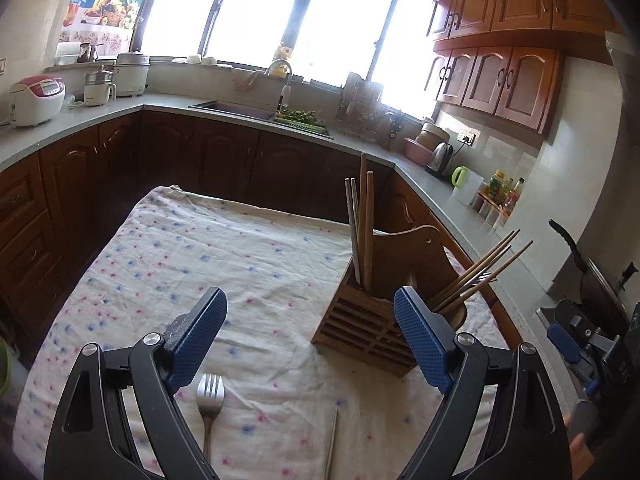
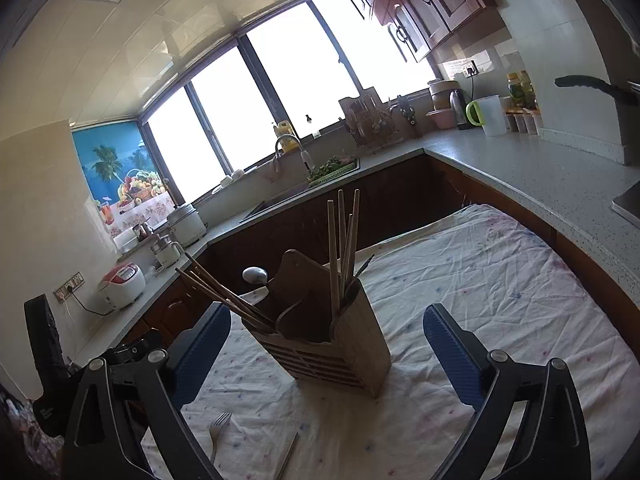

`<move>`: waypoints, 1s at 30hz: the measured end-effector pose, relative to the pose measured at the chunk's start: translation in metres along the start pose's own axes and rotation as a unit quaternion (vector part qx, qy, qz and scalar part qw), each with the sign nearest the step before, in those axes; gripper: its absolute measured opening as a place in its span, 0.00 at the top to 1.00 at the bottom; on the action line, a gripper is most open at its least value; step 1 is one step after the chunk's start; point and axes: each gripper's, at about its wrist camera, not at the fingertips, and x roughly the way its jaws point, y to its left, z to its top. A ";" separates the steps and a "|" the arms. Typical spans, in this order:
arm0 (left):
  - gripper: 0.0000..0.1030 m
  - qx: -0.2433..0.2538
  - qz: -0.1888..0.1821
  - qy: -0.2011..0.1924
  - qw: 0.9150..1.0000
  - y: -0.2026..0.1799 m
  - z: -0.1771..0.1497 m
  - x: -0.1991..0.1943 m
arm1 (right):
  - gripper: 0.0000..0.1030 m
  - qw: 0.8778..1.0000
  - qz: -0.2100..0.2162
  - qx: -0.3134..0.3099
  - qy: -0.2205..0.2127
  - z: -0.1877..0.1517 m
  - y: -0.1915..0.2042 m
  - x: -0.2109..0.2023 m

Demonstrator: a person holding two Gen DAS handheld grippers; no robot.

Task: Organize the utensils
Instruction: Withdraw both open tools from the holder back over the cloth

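Note:
A wooden utensil holder (image 1: 372,320) (image 2: 328,340) stands on the flowered tablecloth (image 1: 200,248) (image 2: 480,280). Wooden chopsticks (image 1: 362,220) (image 2: 344,248) stick upright out of one compartment, and more chopsticks (image 1: 476,272) (image 2: 224,296) lean out of another. A spoon bowl (image 2: 254,275) shows behind the holder. On the cloth near me lie a metal fork (image 1: 209,400) (image 2: 218,432) and a thin metal chopstick (image 1: 331,444) (image 2: 289,456). My left gripper (image 1: 310,294) is open and empty above the fork, with the holder to its right. My right gripper (image 2: 328,310) is open and empty, with the holder framed ahead between its fingers.
Kitchen counters (image 1: 80,120) (image 2: 540,168) wrap around the table, with a sink (image 1: 236,110), a rice cooker (image 1: 36,100) (image 2: 122,284), a kettle (image 1: 440,158) and bottles. A pan handle (image 1: 568,244) juts out on the right. The right gripper's blue finger (image 1: 562,342) shows at the right edge.

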 end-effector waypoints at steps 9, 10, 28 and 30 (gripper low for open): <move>0.13 0.008 0.003 0.007 1.000 0.008 -0.029 -0.030 | 0.02 1.000 0.013 -0.007 0.019 -0.028 0.007 -0.020; 0.13 0.010 0.003 0.009 1.000 0.009 -0.032 -0.033 | 0.02 1.000 0.015 -0.008 0.022 -0.031 0.008 -0.022; 0.07 0.042 0.000 -0.032 0.999 0.003 -0.040 -0.095 | 0.00 0.995 0.026 -0.094 -0.033 -0.025 0.047 -0.083; 0.00 0.050 0.009 -0.051 0.997 0.001 -0.044 -0.107 | 0.00 0.992 0.024 -0.114 -0.050 -0.028 0.053 -0.093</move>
